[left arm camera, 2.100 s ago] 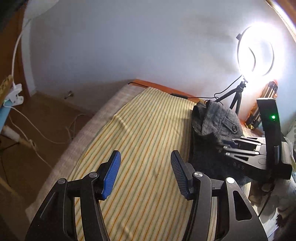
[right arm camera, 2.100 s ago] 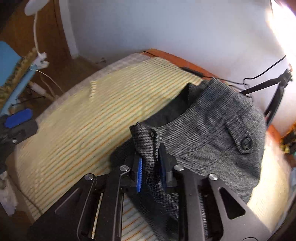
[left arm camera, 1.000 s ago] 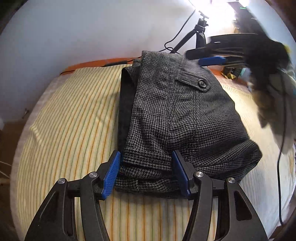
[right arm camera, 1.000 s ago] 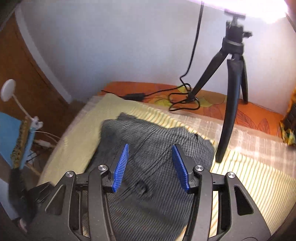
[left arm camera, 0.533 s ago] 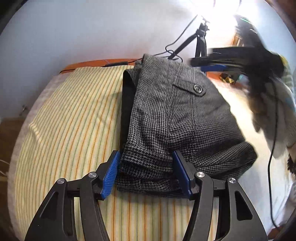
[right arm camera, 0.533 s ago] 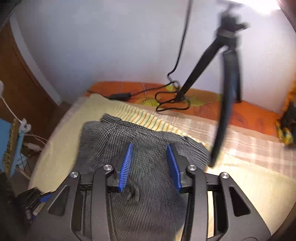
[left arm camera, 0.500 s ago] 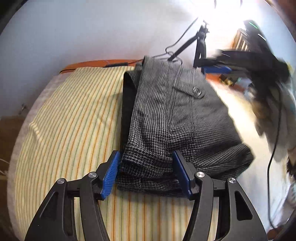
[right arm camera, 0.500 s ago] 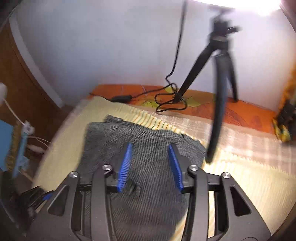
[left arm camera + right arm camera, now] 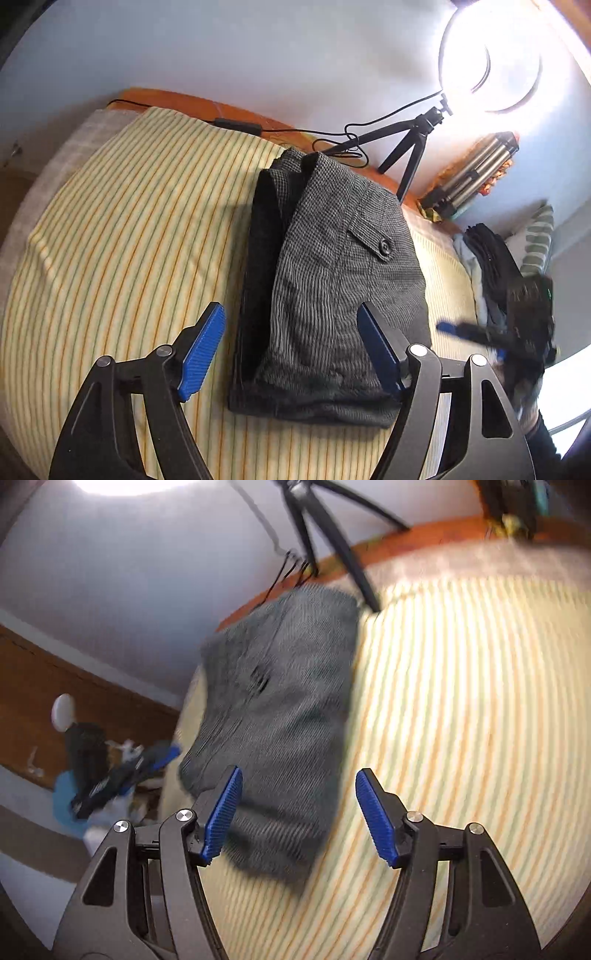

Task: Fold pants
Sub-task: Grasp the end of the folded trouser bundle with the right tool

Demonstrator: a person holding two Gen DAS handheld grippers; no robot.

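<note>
Left tongs (image 9: 291, 350) spread wide, empty, straddling the near end of the folded pants (image 9: 332, 280). Right tongs (image 9: 299, 812) also apart, gripping nothing. Pants lie on the striped bedsheet (image 9: 122, 240), near the tripod (image 9: 406, 147).

The pants (image 9: 332, 280) lay folded on the bed (image 9: 122, 236). Behind them stood a tripod (image 9: 410, 147). More clothes (image 9: 491, 266) lay to their right.

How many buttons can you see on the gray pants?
1. The button sits on the pocket flap on top of the folded pants, toward their right side in the left claw's view. More buttons may be hidden inside the folds.
</note>
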